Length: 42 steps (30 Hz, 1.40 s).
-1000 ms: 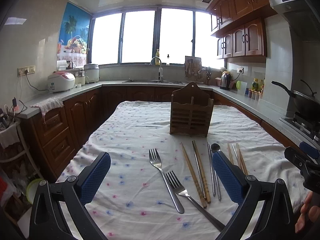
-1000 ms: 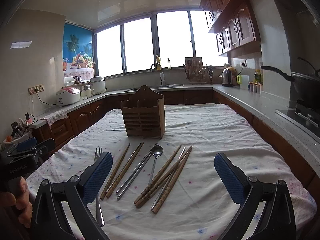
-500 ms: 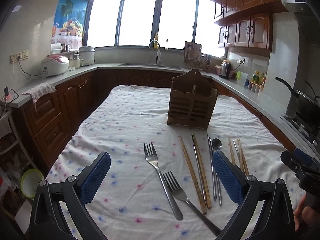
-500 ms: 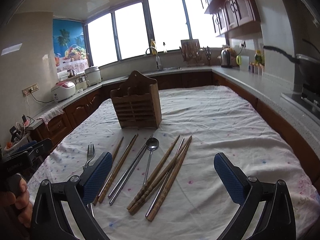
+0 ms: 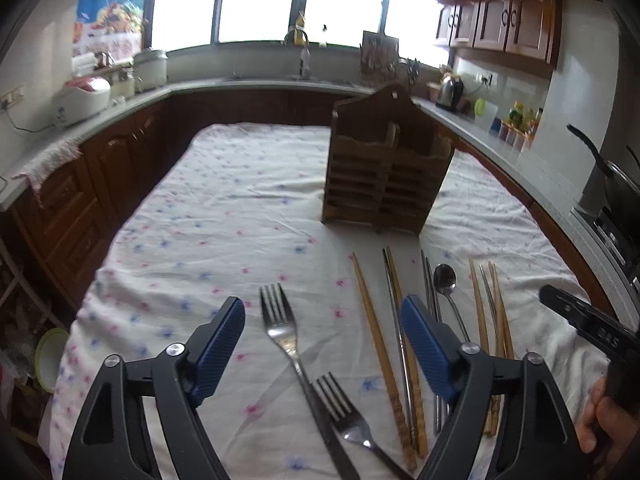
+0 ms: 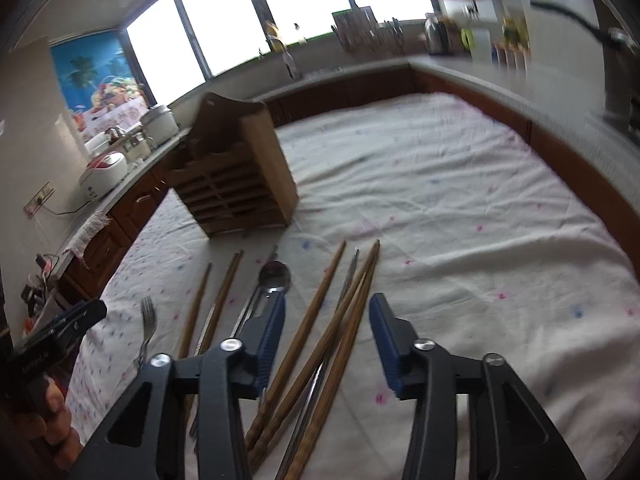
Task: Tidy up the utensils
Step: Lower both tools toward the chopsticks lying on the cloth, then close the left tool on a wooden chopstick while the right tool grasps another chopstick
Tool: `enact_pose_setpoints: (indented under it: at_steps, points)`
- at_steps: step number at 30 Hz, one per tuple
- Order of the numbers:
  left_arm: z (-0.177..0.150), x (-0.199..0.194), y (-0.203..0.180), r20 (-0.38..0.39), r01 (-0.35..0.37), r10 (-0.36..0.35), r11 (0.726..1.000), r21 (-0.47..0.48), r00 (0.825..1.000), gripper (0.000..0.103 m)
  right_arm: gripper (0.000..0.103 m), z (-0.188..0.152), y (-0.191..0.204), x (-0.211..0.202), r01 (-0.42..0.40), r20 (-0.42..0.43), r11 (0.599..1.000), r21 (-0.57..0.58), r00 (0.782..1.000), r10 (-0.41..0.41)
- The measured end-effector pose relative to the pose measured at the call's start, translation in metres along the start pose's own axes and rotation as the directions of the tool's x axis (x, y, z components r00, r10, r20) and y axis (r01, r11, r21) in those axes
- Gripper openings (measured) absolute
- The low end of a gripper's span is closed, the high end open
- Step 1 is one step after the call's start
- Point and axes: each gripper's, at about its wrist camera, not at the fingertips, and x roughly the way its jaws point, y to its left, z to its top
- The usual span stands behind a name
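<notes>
A wooden utensil holder (image 5: 386, 172) stands upright on the flowered tablecloth (image 5: 224, 216); it also shows in the right wrist view (image 6: 236, 176). In front of it lie two forks (image 5: 282, 328), (image 5: 344, 416), several wooden chopsticks (image 5: 374, 328) and metal chopsticks, and a spoon (image 5: 446, 280). My left gripper (image 5: 324, 340) is open, low over the forks, with the longer fork between its fingers. My right gripper (image 6: 326, 332) is open, partly narrowed, straddling a bundle of wooden chopsticks (image 6: 340, 320) with a metal one among them. The spoon (image 6: 274, 276) lies just left of its left finger.
Kitchen counters with dark wood cabinets surround the table. A rice cooker (image 5: 82, 98) sits on the left counter, a kettle (image 5: 450, 92) and jars on the right, a pan (image 5: 616, 184) on the stove. Bare cloth (image 6: 460, 220) lies to the right of the chopsticks.
Both grippers have moved forward and down toward the utensils. Their fingers have narrowed, the right more than the left. The right gripper has tilted and swung over the chopstick bundle.
</notes>
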Motion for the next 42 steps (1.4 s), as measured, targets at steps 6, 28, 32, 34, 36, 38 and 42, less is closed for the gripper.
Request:
enact_pose_setpoints:
  at_steps: [6, 28, 32, 34, 36, 38, 42]
  points:
    - [0.023, 0.043, -0.003, -0.107, 0.033, -0.031, 0.999, 0.019, 0.994, 0.061, 0.027, 0.015, -0.01, 0.032, 0.003, -0.07, 0.999, 0.054, 0.998, 0.0]
    - [0.056, 0.172, -0.029, -0.326, 0.051, -0.018, 0.994, 0.093, 0.945, 0.03, 0.008, 0.032, -0.024, 0.08, 0.015, -0.155, 0.995, 0.094, 0.988, 0.0]
    - [0.054, 0.177, -0.043, -0.304, 0.028, 0.03, 0.983, 0.183, 0.952, 0.017, 0.007, 0.031, -0.025, 0.077, 0.004, -0.149, 0.995, 0.098, 0.989, 0.011]
    - [0.053, 0.178, -0.045, -0.305, 0.044, 0.016, 0.981, 0.188, 0.952, 0.008, 0.007, 0.03, -0.027, 0.074, -0.007, -0.146, 0.994, 0.112, 0.989, 0.023]
    - [0.053, 0.179, -0.045, -0.308, 0.054, 0.005, 0.982, 0.182, 0.951, 0.008, 0.007, 0.029, -0.028, 0.07, -0.015, -0.141, 0.993, 0.117, 0.99, 0.032]
    - [0.053, 0.177, -0.044, -0.31, 0.066, -0.008, 0.982, 0.175, 0.951, 0.008, 0.006, 0.028, -0.028, 0.065, -0.022, -0.132, 0.993, 0.117, 0.991, 0.038]
    - [0.056, 0.164, -0.041, -0.291, 0.092, -0.046, 0.985, 0.146, 0.956, 0.007, 0.006, 0.029, -0.026, 0.052, -0.036, -0.111, 0.993, 0.112, 0.993, 0.049]
